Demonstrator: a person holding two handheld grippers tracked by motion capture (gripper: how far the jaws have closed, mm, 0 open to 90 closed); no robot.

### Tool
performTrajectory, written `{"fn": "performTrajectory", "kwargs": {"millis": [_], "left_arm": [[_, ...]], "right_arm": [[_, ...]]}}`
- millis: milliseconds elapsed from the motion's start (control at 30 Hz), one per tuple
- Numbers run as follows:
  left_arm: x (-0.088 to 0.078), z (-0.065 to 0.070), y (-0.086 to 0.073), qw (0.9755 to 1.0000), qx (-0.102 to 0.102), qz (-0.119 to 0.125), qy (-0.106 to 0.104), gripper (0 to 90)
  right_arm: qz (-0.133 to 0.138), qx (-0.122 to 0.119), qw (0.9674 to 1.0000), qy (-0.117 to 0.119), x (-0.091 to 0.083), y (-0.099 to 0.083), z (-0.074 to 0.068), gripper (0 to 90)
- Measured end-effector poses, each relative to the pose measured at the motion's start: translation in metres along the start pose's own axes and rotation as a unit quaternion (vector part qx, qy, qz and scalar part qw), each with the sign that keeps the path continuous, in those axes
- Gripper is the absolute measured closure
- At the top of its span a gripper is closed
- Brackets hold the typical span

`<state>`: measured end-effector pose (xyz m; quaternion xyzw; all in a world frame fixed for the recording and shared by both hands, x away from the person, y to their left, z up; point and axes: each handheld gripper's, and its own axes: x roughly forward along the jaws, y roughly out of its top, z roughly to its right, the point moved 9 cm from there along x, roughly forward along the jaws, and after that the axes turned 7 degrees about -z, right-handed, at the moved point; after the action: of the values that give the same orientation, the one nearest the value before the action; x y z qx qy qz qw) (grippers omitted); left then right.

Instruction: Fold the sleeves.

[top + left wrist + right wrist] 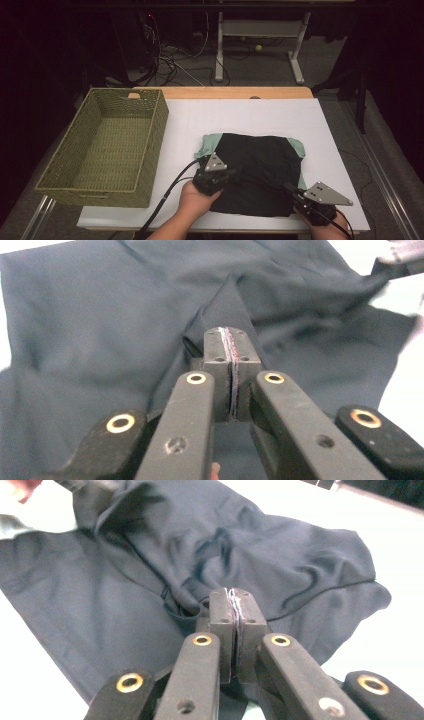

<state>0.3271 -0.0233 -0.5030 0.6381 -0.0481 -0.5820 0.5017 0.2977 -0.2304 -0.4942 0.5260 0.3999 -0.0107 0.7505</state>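
High view: dark shirt (260,172) lying on white surface (240,115) beside wicker basket (107,145). Left gripper view: left tongs (231,342) clenching a shirt fold. Right gripper view: right tongs (233,602) pinching shirt fabric too

No legible text, seemingly.

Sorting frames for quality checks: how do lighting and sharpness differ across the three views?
High view: dim, dark surroundings, the black garment loses detail. Left gripper view: brighter, folds sharp, top right corner blurred. Right gripper view: bright, the white table surface near glare, top left corner soft.
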Motion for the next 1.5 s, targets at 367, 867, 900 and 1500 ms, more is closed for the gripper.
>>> {"fn": "performTrajectory", "kwargs": {"millis": [367,867,900,1500], "left_arm": [[-0.023,0.034,-0.05,0.9994,0.027,-0.002,-0.022,84.5],[-0.03,0.003,-0.044,0.9984,-0.039,0.039,0.007,37.8],[-0.034,-0.004,-0.044,0.9979,-0.048,0.042,0.013,33.9],[0.004,-0.09,-0.013,0.9769,-0.214,0.002,0.002,27.8]], "right_arm": [[0.013,-0.005,0.9998,0.011,-0.03,-0.01,-0.021,89.3],[0.016,0.045,0.9988,-0.009,-0.027,-0.016,0.005,53.0],[0.02,0.05,0.9984,-0.017,-0.027,-0.015,0.01,51.0],[-0.069,0.151,0.986,-0.014,0.06,0.009,0.088,16.4]]}}
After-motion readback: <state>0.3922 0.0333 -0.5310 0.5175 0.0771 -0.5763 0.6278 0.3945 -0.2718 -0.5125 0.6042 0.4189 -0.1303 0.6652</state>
